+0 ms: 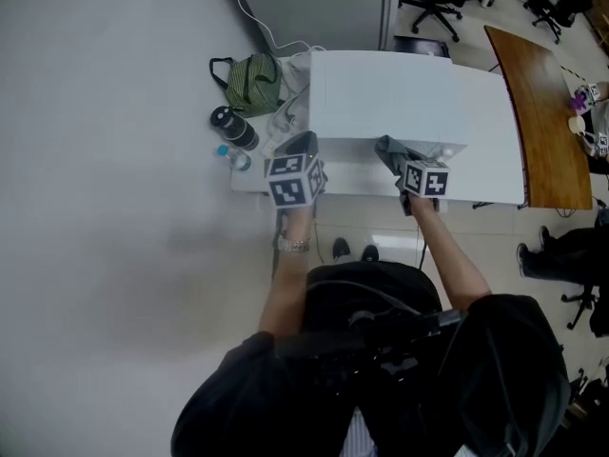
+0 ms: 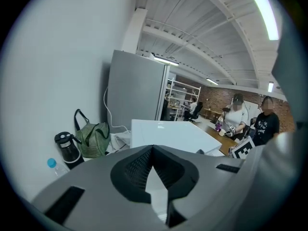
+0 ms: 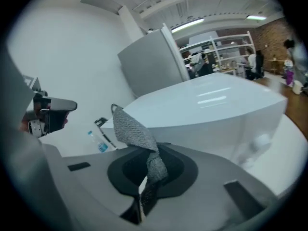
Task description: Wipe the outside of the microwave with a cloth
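Observation:
The white microwave (image 1: pixel 390 93) stands on a white table (image 1: pixel 495 174), close in front of both grippers. My right gripper (image 1: pixel 407 168) is at the microwave's front face, shut on a grey woven cloth (image 1: pixel 389 149). In the right gripper view the cloth (image 3: pixel 136 131) sticks up from the closed jaws, with the microwave (image 3: pixel 207 105) just beyond it. My left gripper (image 1: pixel 303 149) hovers by the microwave's front left corner. Its jaws (image 2: pixel 153 153) look shut with nothing in them, and the microwave (image 2: pixel 168 134) shows past them.
Left of the microwave on the table are a green striped bag (image 1: pixel 252 82), a black flask (image 1: pixel 234 128) and a blue-capped water bottle (image 1: pixel 231 157). A grey cabinet (image 1: pixel 314 3) stands behind. A wooden table (image 1: pixel 547 112) with people lies to the right.

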Tool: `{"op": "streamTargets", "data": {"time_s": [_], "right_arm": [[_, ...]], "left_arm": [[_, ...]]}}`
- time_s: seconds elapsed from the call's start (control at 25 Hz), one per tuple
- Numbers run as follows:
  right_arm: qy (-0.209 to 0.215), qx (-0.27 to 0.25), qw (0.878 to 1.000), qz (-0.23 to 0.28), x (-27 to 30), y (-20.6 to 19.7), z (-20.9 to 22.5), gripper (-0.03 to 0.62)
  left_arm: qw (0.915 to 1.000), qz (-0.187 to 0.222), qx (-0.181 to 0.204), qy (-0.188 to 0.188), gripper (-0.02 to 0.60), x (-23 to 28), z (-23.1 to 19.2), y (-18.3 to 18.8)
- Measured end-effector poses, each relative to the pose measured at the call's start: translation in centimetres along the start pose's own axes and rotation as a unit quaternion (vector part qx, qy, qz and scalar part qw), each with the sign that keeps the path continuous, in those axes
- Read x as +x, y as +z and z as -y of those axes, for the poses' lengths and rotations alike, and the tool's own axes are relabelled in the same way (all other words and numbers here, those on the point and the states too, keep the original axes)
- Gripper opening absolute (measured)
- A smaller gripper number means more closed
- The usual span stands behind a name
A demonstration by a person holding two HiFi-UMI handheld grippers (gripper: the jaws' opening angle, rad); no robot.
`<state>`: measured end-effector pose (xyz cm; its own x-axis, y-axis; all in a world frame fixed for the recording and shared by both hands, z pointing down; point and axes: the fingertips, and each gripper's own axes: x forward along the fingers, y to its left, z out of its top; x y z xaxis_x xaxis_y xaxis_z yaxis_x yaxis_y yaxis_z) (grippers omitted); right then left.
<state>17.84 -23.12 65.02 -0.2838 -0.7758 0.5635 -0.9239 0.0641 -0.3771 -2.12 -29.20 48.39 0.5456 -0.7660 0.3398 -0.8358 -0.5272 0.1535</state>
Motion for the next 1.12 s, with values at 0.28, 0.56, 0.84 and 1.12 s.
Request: {"op": "streamTargets", "data": {"time_s": [0.28,0.56,0.84,1.12], "right_arm": [[0.086,-0.091,0.988,-0.092,12.5,-5.4,-13.5,0.016],[0.081,-0.119,0.983,-0.118,14.0,-6.5,-13.0,0.016],[0.040,-0.098,0.988,-0.112,8.7,-5.7,-3.9,0.015],[-0.058,-0.054,0.994,-0.074,2.0,-3.8,6.4,0.015]], "left_arm": [[0.9977,0.002,-0.015,0.066,-0.008,-4.7,-4.9,-1.0],[0.9953,0.002,-0.029,0.093,-0.008,-7.1,-7.2,-1.5],[0.9989,0.004,-0.022,0.041,-0.008,-3.9,-3.7,-0.6],[0.9995,-0.007,0.001,-0.031,-0.008,-0.4,1.6,-0.5]]}}
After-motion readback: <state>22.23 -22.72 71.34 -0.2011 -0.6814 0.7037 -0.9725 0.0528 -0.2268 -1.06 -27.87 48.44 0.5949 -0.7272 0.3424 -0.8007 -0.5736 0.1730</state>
